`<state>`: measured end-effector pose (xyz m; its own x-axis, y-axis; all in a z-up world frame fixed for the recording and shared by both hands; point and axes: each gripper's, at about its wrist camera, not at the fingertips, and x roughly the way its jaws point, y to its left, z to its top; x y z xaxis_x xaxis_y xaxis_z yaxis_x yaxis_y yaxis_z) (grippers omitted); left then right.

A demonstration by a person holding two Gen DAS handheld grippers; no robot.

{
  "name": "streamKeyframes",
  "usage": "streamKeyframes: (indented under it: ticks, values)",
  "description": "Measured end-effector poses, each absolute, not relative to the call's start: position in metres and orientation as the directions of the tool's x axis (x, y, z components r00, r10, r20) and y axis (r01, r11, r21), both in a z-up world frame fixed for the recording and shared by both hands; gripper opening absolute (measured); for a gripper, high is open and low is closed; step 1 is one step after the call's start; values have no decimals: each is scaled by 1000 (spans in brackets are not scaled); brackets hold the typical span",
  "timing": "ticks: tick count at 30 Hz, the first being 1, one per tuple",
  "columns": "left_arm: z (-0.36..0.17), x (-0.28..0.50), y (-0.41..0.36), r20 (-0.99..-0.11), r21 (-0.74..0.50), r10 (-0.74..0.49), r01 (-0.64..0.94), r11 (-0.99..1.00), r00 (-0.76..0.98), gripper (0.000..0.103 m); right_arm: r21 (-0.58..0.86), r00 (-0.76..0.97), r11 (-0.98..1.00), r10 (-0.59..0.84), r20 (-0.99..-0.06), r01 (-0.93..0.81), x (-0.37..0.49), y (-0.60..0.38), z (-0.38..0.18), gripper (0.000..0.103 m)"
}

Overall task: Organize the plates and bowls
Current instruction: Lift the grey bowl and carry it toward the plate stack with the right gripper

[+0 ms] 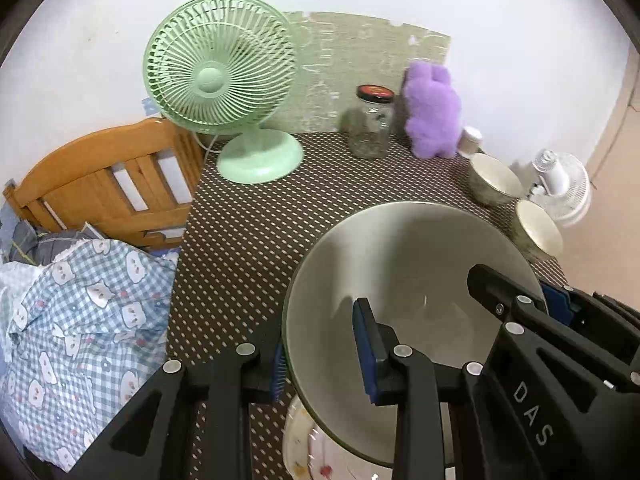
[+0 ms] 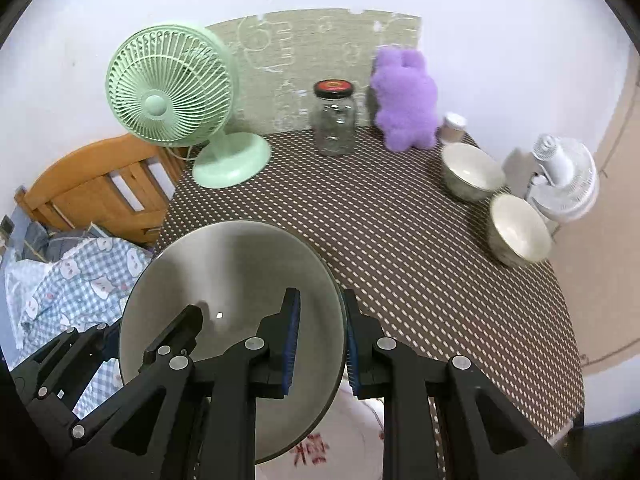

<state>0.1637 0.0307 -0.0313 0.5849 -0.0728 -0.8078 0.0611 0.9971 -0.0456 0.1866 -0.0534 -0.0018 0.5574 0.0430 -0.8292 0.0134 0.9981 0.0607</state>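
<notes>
Stacking step | grey plate (image 2: 224, 280) gripped at opposite rims by left gripper (image 1: 320, 356) and right gripper (image 2: 320, 344); best lowered level onto patterned plate (image 2: 344, 436)

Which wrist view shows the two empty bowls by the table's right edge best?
The right wrist view: both bowls sit whole and sharp. In the left wrist view they are smaller, blurred, the nearer one partly hidden behind the gray plate.

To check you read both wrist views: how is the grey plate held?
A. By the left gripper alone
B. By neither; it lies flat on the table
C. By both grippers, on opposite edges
C: the left gripper and right gripper each clamp a rim of the grey plate.
</notes>
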Motion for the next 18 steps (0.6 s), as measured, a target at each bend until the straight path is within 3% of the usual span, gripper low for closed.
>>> streamKeyframes:
  ticks: [18]
  values:
    - [-56, 107, -48, -820, -45, -78, 71, 996, 567, 28, 78, 550, 996, 37, -834, 51, 111, -135, -23, 24]
